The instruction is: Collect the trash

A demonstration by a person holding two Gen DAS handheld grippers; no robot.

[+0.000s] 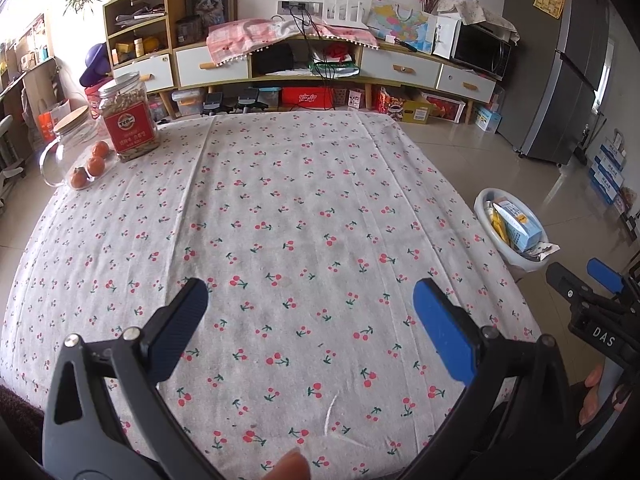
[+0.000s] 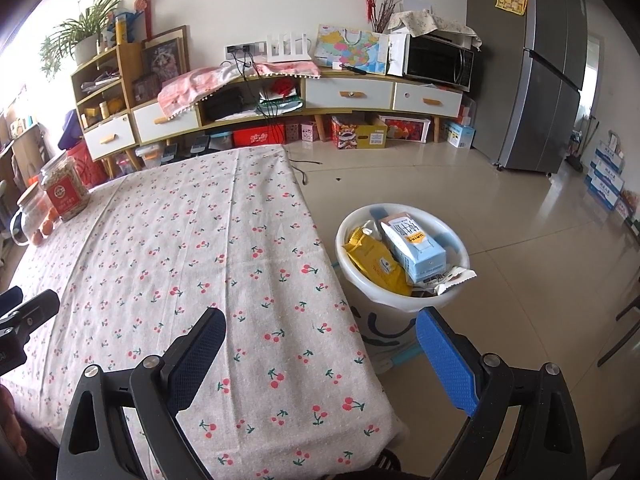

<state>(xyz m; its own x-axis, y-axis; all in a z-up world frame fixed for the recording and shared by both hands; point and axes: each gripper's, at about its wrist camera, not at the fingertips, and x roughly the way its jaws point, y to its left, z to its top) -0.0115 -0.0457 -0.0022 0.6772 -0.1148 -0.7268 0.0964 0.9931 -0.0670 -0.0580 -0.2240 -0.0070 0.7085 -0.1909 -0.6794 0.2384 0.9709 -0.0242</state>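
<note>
Evidently near done | left wrist: left gripper (image 1: 310, 320) spread wide, holding nothing, low centre over the cherry tablecloth (image 1: 280, 200); jar (image 1: 128, 116) upper left | right wrist: right gripper (image 2: 320, 356) likewise agape, empty; trash (image 2: 400, 256) sits in the white bin (image 2: 360, 276) centre right, beside the table for easy drops.

Bin (image 1: 486, 216) partly behind table edge

Home; fridge (image 2: 548, 80), microwave (image 2: 438, 61), sideboard (image 2: 280, 98)

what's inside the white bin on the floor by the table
The white bin holds a light blue carton, a yellow snack bag and a crumpled wrapper; anything beneath them is hidden.
</note>
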